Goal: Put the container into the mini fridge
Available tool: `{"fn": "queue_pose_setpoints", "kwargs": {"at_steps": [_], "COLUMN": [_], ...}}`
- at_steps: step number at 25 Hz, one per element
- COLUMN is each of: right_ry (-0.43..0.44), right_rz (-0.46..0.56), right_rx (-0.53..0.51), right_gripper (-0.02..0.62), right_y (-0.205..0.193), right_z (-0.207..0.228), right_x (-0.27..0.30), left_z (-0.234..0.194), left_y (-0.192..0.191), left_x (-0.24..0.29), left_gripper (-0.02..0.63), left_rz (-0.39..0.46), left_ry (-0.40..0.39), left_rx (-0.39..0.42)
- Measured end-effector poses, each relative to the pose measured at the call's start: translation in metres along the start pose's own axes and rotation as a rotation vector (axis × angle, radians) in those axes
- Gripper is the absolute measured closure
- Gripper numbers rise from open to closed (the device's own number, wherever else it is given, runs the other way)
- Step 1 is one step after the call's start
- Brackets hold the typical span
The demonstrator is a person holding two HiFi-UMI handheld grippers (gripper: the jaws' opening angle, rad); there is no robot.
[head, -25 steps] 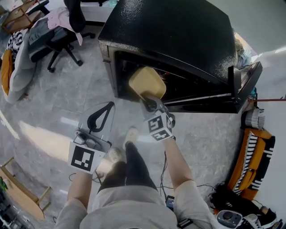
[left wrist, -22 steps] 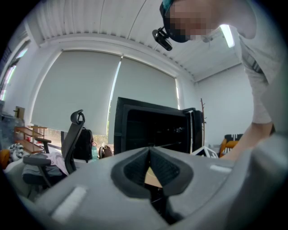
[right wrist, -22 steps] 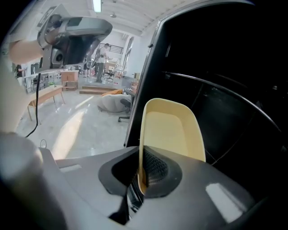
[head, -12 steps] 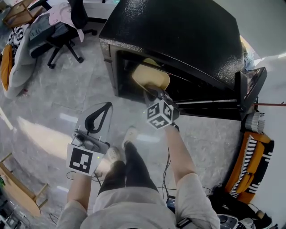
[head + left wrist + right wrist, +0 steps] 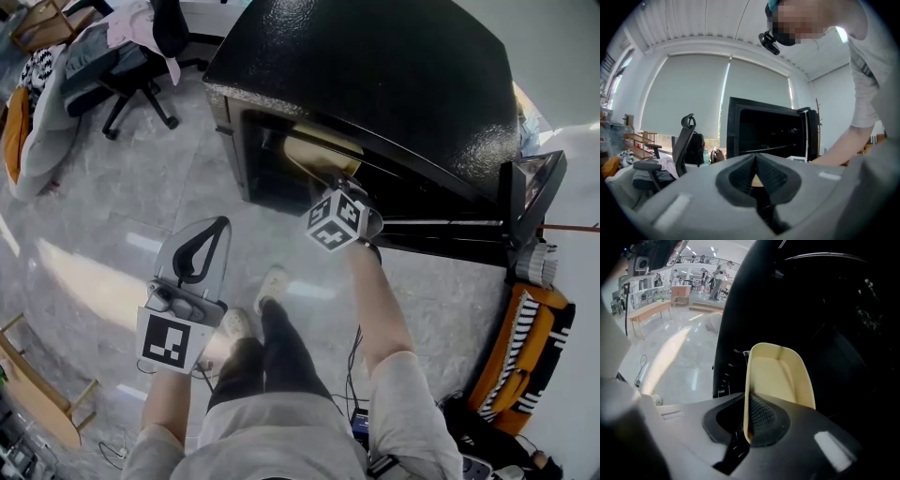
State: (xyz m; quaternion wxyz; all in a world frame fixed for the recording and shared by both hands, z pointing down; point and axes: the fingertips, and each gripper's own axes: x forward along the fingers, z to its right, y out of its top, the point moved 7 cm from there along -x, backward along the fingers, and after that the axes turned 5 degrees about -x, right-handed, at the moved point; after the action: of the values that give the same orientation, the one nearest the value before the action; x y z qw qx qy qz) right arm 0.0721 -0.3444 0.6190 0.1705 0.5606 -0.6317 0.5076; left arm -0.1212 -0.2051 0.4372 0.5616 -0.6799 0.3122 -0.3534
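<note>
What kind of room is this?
Probably an office or workroom, not a kitchen. There is a wheeled office chair with clothes piled on it, big roller blinds cover the windows, and the black mini fridge stands on a shiny grey floor.

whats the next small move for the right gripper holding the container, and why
Probably push the right gripper a little deeper into the mini fridge before letting go. Its jaws are clamped on the rim of the cream container, which is only just inside the open front and does not look set down on anything, so releasing now would likely drop it.
</note>
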Motion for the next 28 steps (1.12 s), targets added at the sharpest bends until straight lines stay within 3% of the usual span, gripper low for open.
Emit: {"fn": "queue_pose_setpoints", "kwargs": {"at_steps": [23, 28], "right_ry": [-0.047, -0.064], "right_rz": [-0.062, -0.074], "right_rx": [-0.119, -0.127], "right_gripper": [0.588, 0.557], "right_y": [0.001, 0.003], "right_z": [0.042, 0.047], "right_x": [0.027, 0.029], "left_z": [-0.004, -0.007], "left_y": [-0.009, -0.005], "left_x": [0.009, 0.005], "left_gripper": [0.604, 0.604], "left_rz": [-0.007, -0.007], "left_ry": [0.022, 0.024], "left_rx": [-0.002, 0.000]}}
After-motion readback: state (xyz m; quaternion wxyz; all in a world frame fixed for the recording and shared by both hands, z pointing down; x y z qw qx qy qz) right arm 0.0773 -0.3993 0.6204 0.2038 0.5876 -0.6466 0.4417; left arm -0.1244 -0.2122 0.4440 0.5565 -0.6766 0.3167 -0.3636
